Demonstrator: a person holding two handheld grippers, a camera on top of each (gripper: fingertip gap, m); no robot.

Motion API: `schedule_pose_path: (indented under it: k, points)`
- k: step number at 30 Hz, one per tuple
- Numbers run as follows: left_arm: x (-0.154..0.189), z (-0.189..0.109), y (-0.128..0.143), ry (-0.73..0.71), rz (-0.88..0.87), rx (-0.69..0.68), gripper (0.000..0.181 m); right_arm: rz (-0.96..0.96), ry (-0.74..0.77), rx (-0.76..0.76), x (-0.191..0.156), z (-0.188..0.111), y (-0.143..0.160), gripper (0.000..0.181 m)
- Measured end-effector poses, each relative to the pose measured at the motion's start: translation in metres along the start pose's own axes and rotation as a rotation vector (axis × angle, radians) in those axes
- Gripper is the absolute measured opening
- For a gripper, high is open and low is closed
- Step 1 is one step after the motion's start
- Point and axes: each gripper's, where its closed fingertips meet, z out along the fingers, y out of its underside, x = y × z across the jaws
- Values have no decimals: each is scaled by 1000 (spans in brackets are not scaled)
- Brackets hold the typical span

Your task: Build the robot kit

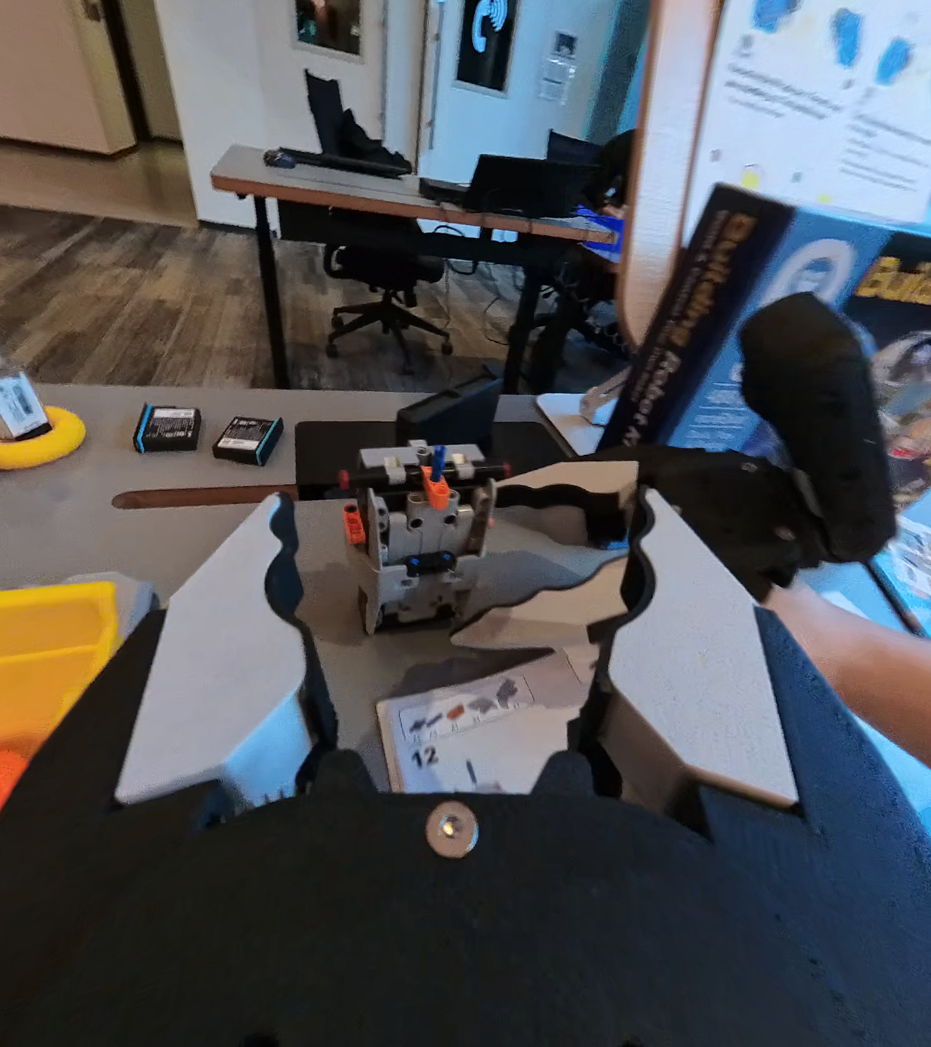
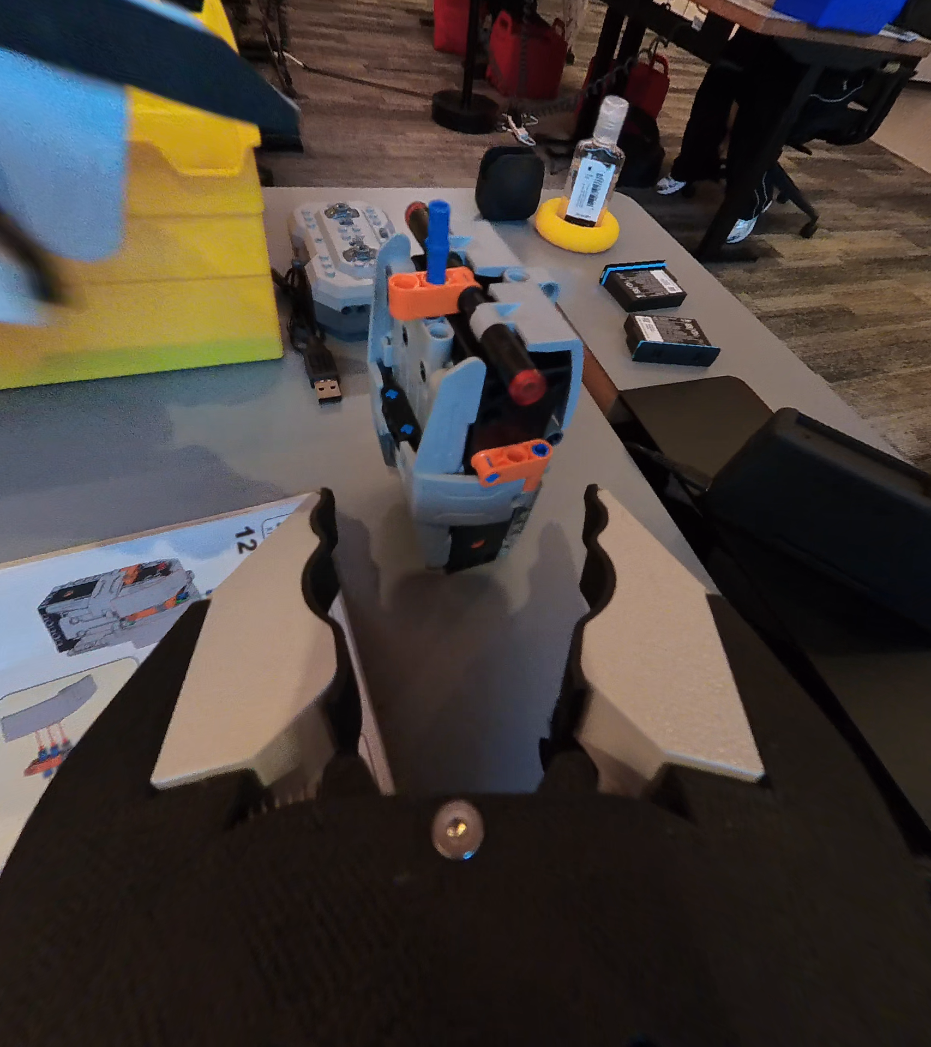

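Note:
A grey brick model [image 1: 417,544] with orange and blue parts and a black axle stands upright on the grey table [image 1: 111,538]. My left gripper [image 1: 463,510] is open and empty, held back from the model, which shows between its fingers. My right gripper [image 2: 460,498] is open, and the model [image 2: 463,396] stands just ahead of its fingertips. In the left wrist view the right gripper [image 1: 488,561] comes in from the right, its jaws apart beside the model's right side. The left gripper shows as a blur [image 2: 26,141] in the right wrist view.
An open instruction booklet [image 1: 480,731] lies in front of the model. A yellow bin [image 2: 168,255] stands at the left, with a grey control unit [image 2: 338,249] and USB cable [image 2: 321,368] beside it. Two black batteries [image 2: 641,286], a bottle in a yellow ring [image 2: 593,164] and a product box [image 1: 791,311] are nearby. Some 10 cm of space lies between my two pairs of fingers.

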Motion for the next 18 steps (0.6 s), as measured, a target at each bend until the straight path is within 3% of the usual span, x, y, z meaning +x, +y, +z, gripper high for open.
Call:
schedule_pose_path:
  k: [7,10,14,16,18]
  points:
    - [-20,43,31,-95,-30,-121,107,-30,24,21,6,12,-8,79]
    - [-24,52,45,-127,2,-167,102,-40,26,-1,8,18,-4,76]
    - [-31,60,55,-147,41,-213,90,-60,2,-41,5,26,5,57]
    - [-27,63,56,-108,44,-217,79,-49,0,-44,6,27,5,56]
    - [-26,64,56,-103,60,-220,78,-49,8,-45,7,27,5,56]
